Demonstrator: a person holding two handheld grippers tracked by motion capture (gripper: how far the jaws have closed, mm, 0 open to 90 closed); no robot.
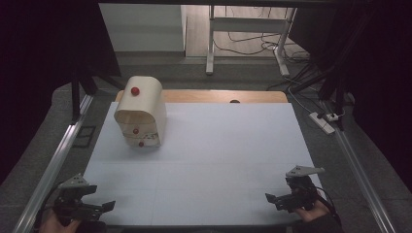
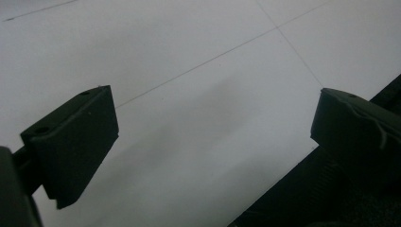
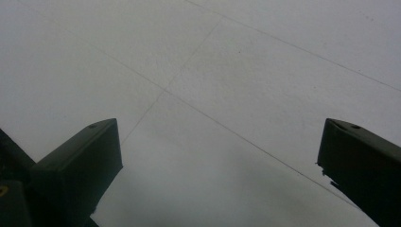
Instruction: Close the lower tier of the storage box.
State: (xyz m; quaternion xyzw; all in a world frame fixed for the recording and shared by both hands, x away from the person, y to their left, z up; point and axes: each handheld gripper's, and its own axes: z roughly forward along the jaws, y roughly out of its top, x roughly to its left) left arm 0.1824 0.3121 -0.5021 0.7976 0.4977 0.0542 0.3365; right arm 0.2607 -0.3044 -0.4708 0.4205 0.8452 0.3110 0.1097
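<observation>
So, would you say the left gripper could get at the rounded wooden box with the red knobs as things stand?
Probably yes. The left gripper is open at the table's near left corner, and the wooden box stands ahead of it on the far left; only bare white surface lies between them. It would need a long forward reach.

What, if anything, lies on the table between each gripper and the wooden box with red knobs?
Nothing visible. The left gripper and right gripper sit open at the near edge of the white table; bare surface runs from both to the wooden box at the far left.

Matt white table sheet (image 1: 218, 145), pale smooth wooden box (image 1: 141, 114), glossy red knobs (image 1: 135, 91).
</observation>
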